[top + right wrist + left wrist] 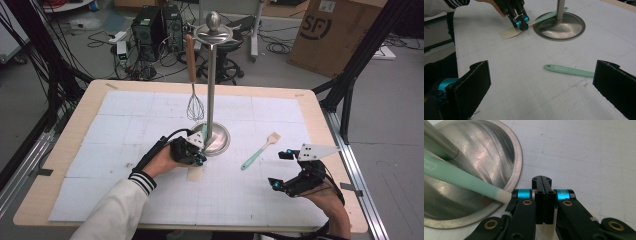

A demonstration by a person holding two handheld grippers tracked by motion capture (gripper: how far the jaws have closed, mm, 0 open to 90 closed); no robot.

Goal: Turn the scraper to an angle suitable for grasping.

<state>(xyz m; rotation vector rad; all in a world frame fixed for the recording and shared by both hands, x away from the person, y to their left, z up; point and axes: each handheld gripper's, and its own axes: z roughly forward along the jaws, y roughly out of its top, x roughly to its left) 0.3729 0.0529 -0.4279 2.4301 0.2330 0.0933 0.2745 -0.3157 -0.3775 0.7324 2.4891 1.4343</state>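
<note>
White padded sheeting covers the wooden table under my two claws, with computer towers and a cardboard box on the floor beyond it. My left claw has its jaws pressed together, tips down near the sheet, right at the neck of a spatula with a mint-green handle and cream blade; the blade lies flat just under and behind my tips, and the handle runs away from them up onto the round base of the steel utensil stand, resting against its pole. Whether my tips actually pinch the spatula I cannot tell. A wire whisk with a wooden handle hangs from the stand's top, above and beyond that claw. My right claw sits well apart, jaws spread wide with nothing between them, low over the sheet. Just ahead of it lies a pastry brush with a mint-green handle, its handle end pointing between my open jaws.
</note>
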